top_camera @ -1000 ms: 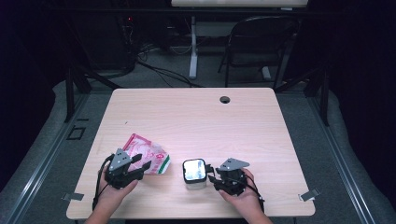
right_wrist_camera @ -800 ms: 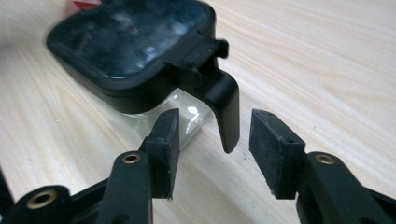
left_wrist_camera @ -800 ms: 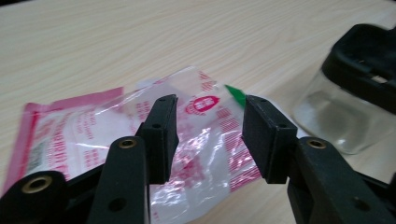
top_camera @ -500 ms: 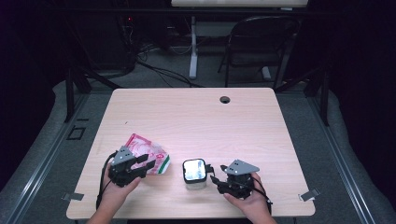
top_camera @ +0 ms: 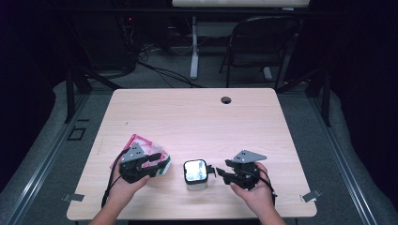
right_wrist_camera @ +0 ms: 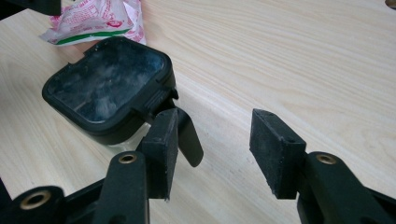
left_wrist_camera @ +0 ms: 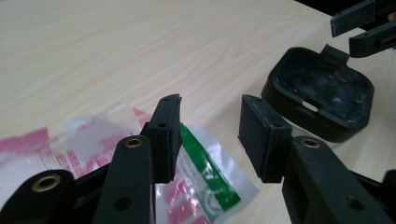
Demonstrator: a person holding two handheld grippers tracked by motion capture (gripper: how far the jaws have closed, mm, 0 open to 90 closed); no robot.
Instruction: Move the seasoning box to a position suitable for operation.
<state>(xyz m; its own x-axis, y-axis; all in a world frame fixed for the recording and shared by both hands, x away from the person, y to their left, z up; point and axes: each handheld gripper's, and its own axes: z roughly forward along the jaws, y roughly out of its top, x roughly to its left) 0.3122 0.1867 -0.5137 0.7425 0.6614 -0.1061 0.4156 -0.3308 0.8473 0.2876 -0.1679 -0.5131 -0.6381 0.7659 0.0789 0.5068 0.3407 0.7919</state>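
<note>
- High view: the left claw point(top_camera: 157, 161) is seen released at the near left of the tabletop point(top_camera: 197, 117), its tips over the near edge of a red, white and green plastic packet point(top_camera: 143, 150) that lies flat there. The jaws have just been closing somewhat, yet nothing is clamped.
- High view: the right claw point(top_camera: 217, 171) is held just beside the right flank of a small square container with a black lid point(top_camera: 195, 172), which stands near the front edge, between the two hands. Its jaws have just been closing after a wider opening.
- Left gripper view: the left claw point(left_wrist_camera: 210, 128) is shown with a clear gap between its pads; the packet point(left_wrist_camera: 187, 186) is seen under and behind the pads, not pinched. The container point(left_wrist_camera: 322, 100) stands apart to the upper right.
- Right gripper view: the right claw point(right_wrist_camera: 215, 144) is shown released, with bare tabletop point(right_wrist_camera: 289, 60) between its pads. The lid's hinged tab point(right_wrist_camera: 189, 135) hangs just beside one pad; whether the two touch cannot be told. The container point(right_wrist_camera: 109, 88) is not gripped.
- Risk, judged: the tab could be missed or could slip if the jaws are closed off-line, since the tab lies outside the gap and not between the pads.
- Risk, judged: the light container could be pushed or tipped towards the packet by a sideways nudge, as it is unsupported on its far side.
- Risk, judged: the thin packet could slide or crumple if pinched at its edge alone.
</note>
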